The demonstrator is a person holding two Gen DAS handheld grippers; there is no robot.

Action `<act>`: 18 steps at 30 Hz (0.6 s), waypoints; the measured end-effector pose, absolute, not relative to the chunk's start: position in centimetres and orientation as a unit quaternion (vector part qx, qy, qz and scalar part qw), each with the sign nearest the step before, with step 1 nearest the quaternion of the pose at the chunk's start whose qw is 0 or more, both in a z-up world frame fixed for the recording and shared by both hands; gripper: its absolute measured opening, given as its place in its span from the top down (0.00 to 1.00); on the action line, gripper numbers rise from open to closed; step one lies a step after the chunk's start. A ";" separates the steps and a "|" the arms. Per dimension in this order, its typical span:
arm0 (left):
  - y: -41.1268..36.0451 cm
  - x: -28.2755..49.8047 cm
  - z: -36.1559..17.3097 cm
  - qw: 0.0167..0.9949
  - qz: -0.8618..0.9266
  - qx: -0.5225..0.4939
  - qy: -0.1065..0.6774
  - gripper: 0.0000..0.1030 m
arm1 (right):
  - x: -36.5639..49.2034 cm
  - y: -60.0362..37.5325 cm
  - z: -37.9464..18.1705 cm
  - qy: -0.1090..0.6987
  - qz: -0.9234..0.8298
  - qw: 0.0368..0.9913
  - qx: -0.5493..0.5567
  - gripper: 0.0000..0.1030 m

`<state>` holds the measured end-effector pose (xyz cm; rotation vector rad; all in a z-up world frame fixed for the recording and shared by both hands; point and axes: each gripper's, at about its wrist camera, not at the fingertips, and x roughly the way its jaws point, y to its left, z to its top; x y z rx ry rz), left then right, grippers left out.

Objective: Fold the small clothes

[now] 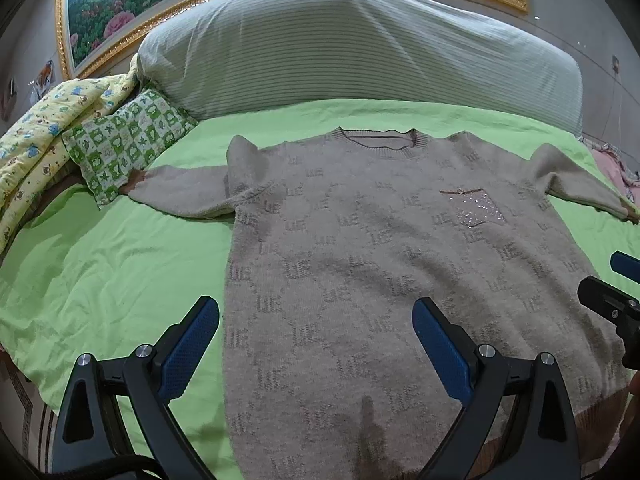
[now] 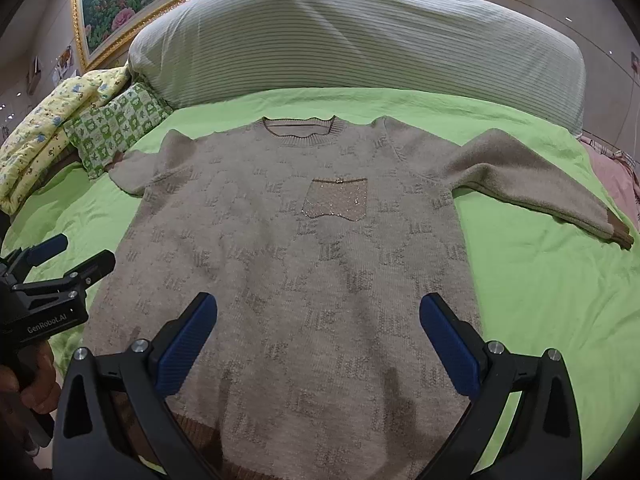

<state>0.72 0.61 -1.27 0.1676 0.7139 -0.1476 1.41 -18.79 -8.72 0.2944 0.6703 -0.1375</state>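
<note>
A beige knitted sweater (image 1: pixel 380 248) with a sparkly chest pocket (image 2: pixel 336 200) lies flat and face up on the green sheet, both sleeves spread out sideways. It also shows in the right wrist view (image 2: pixel 304 264). My left gripper (image 1: pixel 316 320) is open and empty, hovering over the sweater's lower left side. My right gripper (image 2: pixel 318 318) is open and empty over the lower hem. Each gripper shows at the edge of the other's view: the right one (image 1: pixel 616 284) and the left one (image 2: pixel 72 256).
The green bed sheet (image 1: pixel 100 264) covers the bed. A large striped pillow (image 1: pixel 340 52) lies behind the sweater. A green checked pillow (image 1: pixel 124 140) and a yellow quilt (image 1: pixel 44 132) sit at the left. A gold-framed painting (image 1: pixel 96 4) hangs behind.
</note>
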 end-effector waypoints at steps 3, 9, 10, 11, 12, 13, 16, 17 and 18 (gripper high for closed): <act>0.6 0.7 -1.4 0.930 -0.072 0.084 0.350 0.05 | 1.5 -19.1 -8.6 0.329 -0.066 0.931 0.145 0.02; 0.7 0.8 -1.6 0.928 -0.073 0.077 0.358 0.05 | 1.5 -19.3 -8.5 0.328 -0.067 0.930 0.152 0.02; 0.7 0.8 -1.6 0.928 -0.071 0.077 0.358 0.05 | 1.5 -19.3 -8.5 0.328 -0.068 0.930 0.152 0.02; 0.8 0.8 -1.6 0.928 -0.069 0.076 0.357 0.05 | 1.5 -19.3 -8.5 0.327 -0.068 0.930 0.152 0.02; 0.9 0.9 -1.5 0.928 -0.070 0.074 0.358 0.05 | 1.5 -19.3 -8.5 0.328 -0.068 0.930 0.152 0.02; 0.9 0.9 -1.6 0.928 -0.070 0.073 0.360 0.05 | 1.5 -19.3 -8.5 0.327 -0.067 0.930 0.152 0.02; 1.0 1.0 -1.6 0.927 -0.072 0.072 0.362 0.05 | 1.5 -19.4 -8.5 0.329 -0.066 0.929 0.154 0.02; 1.0 1.0 -1.6 0.927 -0.072 0.071 0.362 0.05 | 1.5 -19.4 -8.6 0.328 -0.066 0.930 0.153 0.02; 0.9 1.0 -1.6 0.926 -0.072 0.070 0.363 0.05 | 1.4 -19.4 -8.5 0.327 -0.066 0.930 0.153 0.02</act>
